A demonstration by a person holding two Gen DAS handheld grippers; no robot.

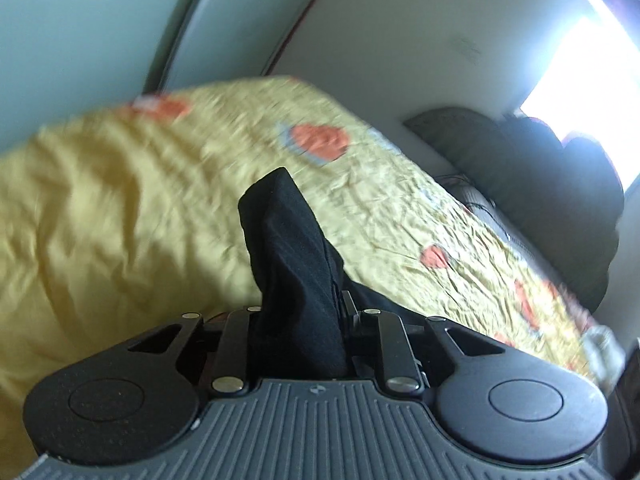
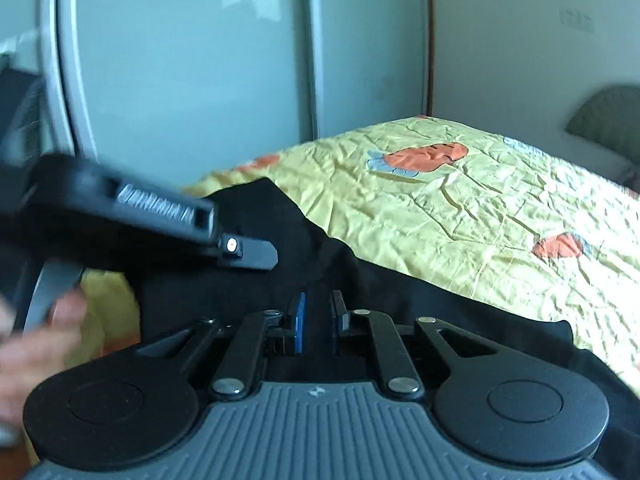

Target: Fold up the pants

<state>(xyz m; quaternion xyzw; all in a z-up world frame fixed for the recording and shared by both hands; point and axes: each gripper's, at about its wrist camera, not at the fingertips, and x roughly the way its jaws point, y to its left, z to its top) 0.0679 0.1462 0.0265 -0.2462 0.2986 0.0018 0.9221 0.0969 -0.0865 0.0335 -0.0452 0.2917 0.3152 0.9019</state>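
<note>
Right up close, the right gripper [image 2: 318,322] has its blue pads nearly together, pinching a fold of the black pants [image 2: 304,240], which spread out ahead of it and trail off to the right over the edge of the bed. Largest of all is the bed's yellow quilt [image 2: 460,208] with orange patches, under the cloth. Beside it, the left gripper [image 1: 298,312] is pressed together on a bunched wad of the same pants [image 1: 292,248], the fabric standing up between its jaws above the quilt [image 1: 120,208]. At the left edge, blurred, a hand [image 2: 36,332] holds that gripper.
</note>
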